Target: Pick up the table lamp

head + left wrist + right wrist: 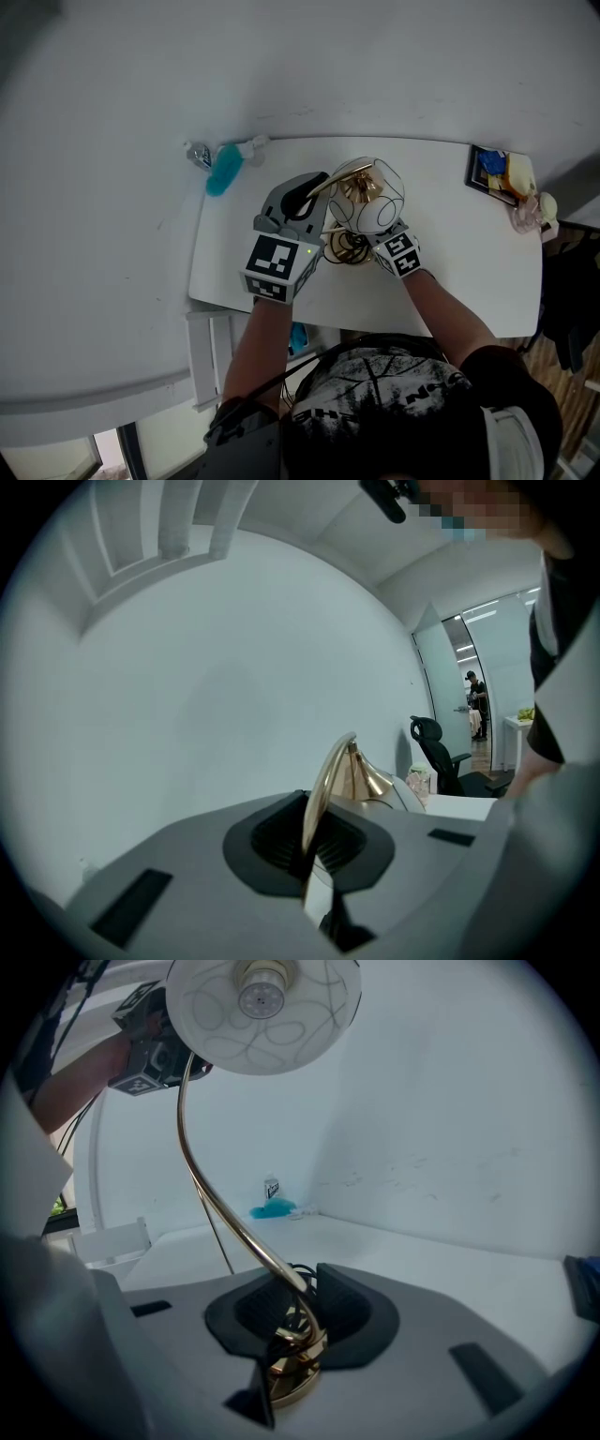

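Fingers of my right gripper (298, 1309) are pinching the table lamp (262, 1012) low on its gold stem; those of my left gripper (314, 834) are clamping the upper curve. Standing on the bench (469, 272), it is needing a level, two-handed lift.

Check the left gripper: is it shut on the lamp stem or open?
Shut. The left gripper pinches the table lamp's gold stem between closed jaws.
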The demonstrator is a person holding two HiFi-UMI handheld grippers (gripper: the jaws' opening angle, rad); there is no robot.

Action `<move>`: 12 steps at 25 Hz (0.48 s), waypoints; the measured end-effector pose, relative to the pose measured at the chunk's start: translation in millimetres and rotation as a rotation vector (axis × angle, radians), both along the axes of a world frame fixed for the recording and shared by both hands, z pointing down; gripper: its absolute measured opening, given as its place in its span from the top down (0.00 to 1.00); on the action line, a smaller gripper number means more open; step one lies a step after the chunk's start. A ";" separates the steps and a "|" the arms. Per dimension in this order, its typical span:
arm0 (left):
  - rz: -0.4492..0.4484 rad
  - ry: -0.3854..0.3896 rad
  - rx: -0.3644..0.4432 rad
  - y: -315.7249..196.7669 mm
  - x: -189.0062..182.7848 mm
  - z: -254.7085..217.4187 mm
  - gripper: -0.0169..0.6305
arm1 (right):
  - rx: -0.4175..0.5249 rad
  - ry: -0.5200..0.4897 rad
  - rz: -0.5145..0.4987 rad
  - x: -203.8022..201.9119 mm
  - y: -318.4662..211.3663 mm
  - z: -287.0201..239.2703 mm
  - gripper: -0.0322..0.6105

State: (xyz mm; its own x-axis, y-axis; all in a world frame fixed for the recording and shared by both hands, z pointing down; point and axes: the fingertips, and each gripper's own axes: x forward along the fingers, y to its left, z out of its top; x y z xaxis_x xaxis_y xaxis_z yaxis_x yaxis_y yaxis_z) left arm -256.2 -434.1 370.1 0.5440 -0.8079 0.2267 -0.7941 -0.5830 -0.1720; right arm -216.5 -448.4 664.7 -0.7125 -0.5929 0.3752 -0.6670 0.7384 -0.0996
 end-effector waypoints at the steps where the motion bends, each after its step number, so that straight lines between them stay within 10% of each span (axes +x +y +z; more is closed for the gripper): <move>1: 0.002 0.004 0.000 0.9 0.6 -0.7 0.95 | -0.002 -0.001 0.005 1.0 2.0 0.1 0.81; 12: 0.074 0.043 0.002 9.4 38.9 -7.7 0.95 | 0.012 0.013 0.084 50.8 17.5 -9.3 0.81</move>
